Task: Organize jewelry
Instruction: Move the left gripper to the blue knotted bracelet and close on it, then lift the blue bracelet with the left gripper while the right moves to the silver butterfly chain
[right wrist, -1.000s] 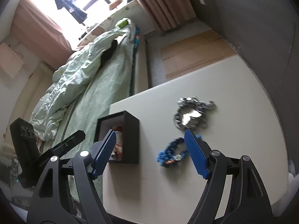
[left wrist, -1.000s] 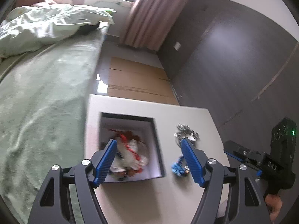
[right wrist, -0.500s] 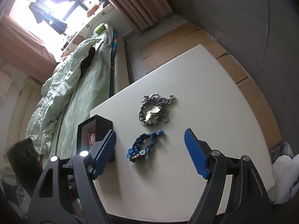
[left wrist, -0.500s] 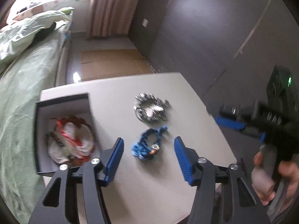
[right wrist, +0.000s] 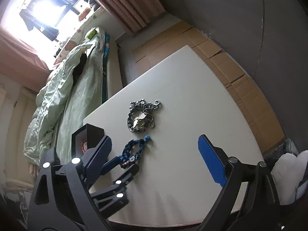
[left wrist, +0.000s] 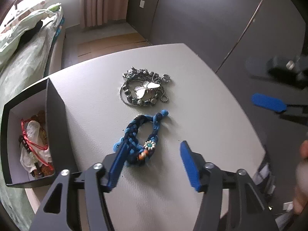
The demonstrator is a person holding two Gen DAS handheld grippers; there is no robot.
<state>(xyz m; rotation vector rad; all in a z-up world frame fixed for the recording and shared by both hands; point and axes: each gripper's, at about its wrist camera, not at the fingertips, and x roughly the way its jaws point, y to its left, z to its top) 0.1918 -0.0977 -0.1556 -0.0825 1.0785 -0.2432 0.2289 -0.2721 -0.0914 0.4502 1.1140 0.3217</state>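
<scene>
Your left gripper [left wrist: 154,165] fingers gape over the blue braided bracelet [left wrist: 140,136]; closing off-centre could flick it toward the tabletop [left wrist: 202,88] edge.

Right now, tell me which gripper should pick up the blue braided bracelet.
Left. The left gripper is open and already low over the blue braided bracelet, its near end between the fingers. The right gripper is open too, but sits farther back, off to the bracelet's right.
</scene>
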